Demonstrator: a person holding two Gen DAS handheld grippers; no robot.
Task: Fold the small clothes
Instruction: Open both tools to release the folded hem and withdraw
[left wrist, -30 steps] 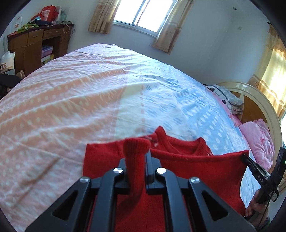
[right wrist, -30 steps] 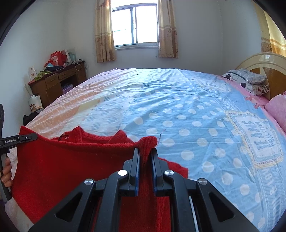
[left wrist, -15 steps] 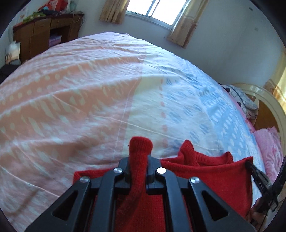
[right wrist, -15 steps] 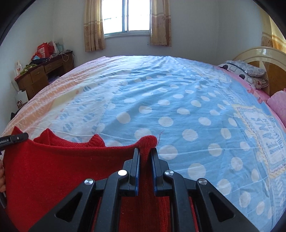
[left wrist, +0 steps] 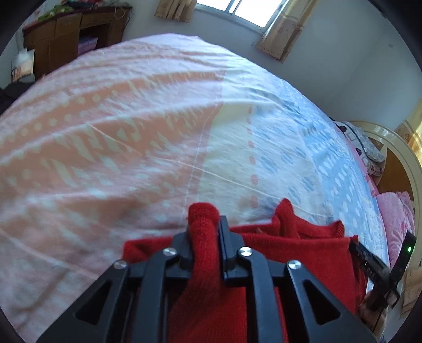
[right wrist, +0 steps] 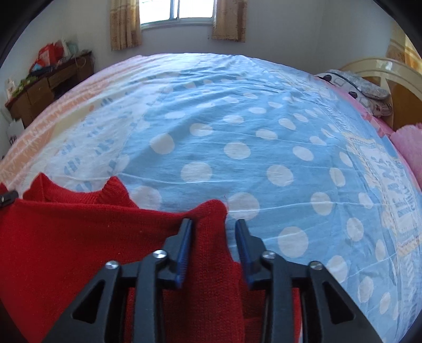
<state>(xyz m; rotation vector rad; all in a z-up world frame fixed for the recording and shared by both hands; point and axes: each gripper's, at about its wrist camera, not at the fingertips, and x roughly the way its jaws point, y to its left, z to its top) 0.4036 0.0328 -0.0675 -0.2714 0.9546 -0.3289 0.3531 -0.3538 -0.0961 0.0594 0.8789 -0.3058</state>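
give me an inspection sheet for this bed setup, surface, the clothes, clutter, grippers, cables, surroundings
Surface: bedsheet, blue with white dots, peach and pink toward the left; lightly creased.
Job's things: red sweater lying at the near edge.
Clutter: pillows at the headboard; nothing else seen on the sheet.
Grippers: left gripper shut on a fold of the sweater; right gripper open, cloth between the jaws.
Cables: nothing seen.
Surroundings: window, curtains, cluttered wooden desk.

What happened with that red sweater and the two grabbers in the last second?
The right gripper opened and let go of the red sweater, whose corner now lies loose between its fingers. Both grippers carried the sweater's edge forward and down toward the bedspread. The left gripper stays clamped on its fold.
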